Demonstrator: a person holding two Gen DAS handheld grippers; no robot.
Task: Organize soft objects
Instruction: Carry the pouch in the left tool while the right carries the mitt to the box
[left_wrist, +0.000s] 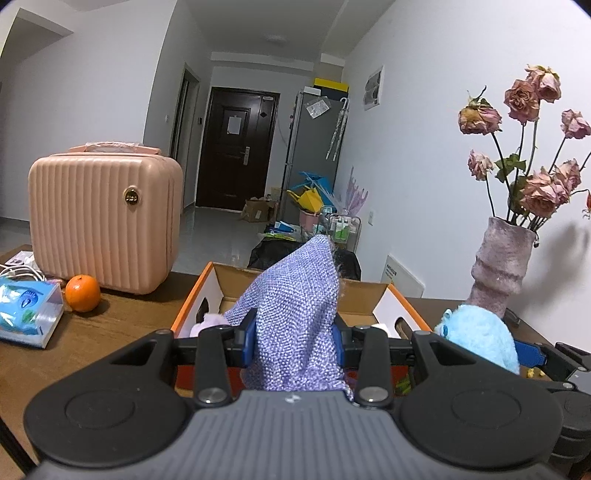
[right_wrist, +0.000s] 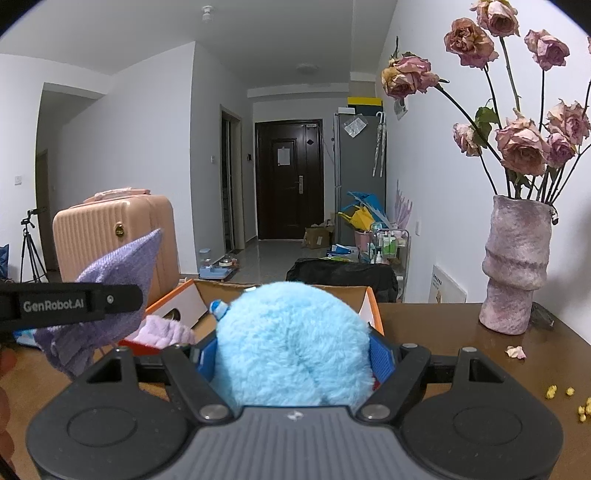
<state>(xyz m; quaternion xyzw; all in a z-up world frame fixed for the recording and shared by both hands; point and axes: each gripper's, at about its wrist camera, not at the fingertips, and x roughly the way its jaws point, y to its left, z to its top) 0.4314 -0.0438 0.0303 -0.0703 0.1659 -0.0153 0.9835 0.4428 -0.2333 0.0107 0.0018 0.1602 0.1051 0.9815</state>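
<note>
While both show the box (left_wrist: 192, 295), only left sees the orange (left_wrist: 82, 293).

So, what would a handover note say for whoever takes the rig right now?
Left gripper: shut on the purple cloth.
Right gripper: shut on the blue plush.
Both are held in front of the open box, which sits on the table.
Done: a lilac soft item already lies in the box.
Left: drop cloth and plush into the box.
</note>
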